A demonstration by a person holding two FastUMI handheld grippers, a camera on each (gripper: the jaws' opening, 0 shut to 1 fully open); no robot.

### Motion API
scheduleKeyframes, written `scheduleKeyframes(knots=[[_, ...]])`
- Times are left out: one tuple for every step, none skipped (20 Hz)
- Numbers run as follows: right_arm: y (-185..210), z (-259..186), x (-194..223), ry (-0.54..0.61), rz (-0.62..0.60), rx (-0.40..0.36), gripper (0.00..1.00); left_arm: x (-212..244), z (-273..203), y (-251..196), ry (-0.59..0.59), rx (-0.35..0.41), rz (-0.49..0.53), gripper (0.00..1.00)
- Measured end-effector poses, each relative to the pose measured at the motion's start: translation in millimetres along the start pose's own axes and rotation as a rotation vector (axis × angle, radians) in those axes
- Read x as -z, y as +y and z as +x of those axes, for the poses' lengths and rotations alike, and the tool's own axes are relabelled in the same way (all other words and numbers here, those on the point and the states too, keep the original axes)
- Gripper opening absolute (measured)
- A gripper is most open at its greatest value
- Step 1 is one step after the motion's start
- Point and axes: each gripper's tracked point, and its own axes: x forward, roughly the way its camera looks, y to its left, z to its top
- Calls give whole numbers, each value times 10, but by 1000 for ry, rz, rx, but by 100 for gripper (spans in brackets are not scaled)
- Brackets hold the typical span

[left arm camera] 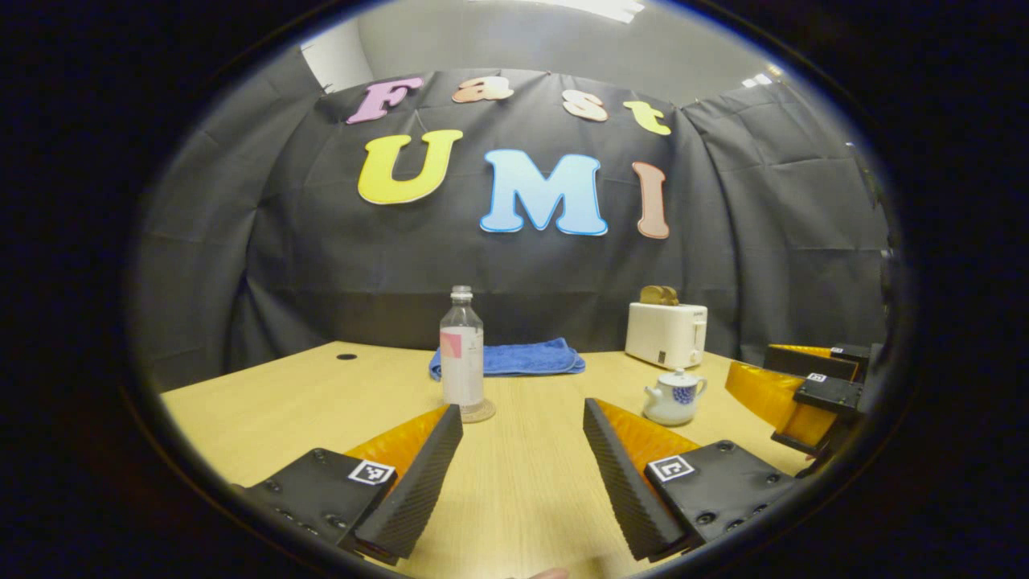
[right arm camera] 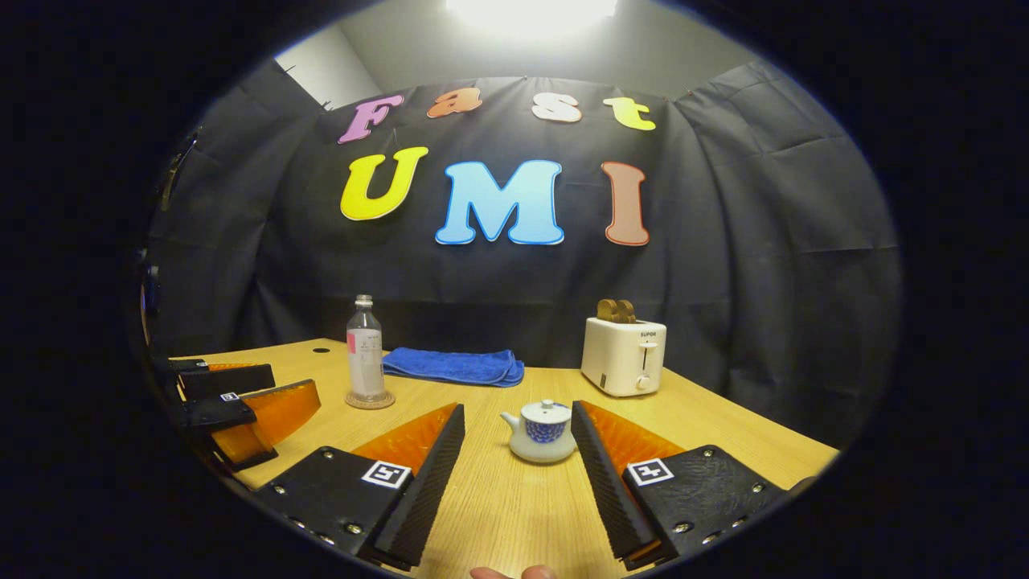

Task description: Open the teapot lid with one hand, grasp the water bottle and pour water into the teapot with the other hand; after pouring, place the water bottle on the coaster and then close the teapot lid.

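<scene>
We see the left gripper [left arm camera: 522,474] with jaws spread wide, nothing between them, low over the wooden table [left arm camera: 514,498]. Ahead of it the water bottle [left arm camera: 462,354] stands upright on its coaster [left arm camera: 481,413]. The right gripper [right arm camera: 518,474] is likewise spread wide and holding nothing; the small white teapot [right arm camera: 540,433], lid on, sits just past its fingertips. Further back we have a folded blue towel [right arm camera: 454,366] and a white toaster [right arm camera: 623,355] with toast in it, near the wall.
</scene>
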Motion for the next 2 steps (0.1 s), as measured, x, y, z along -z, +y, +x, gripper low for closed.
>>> scheduleKeyframes(knots=[[14,-13,35,13,13,-4,83,-17,-19,-20,-5,-3,5,100],[17,-14,75,25,26,-1,83,-25,-35,-44,-9,-2,12,100]])
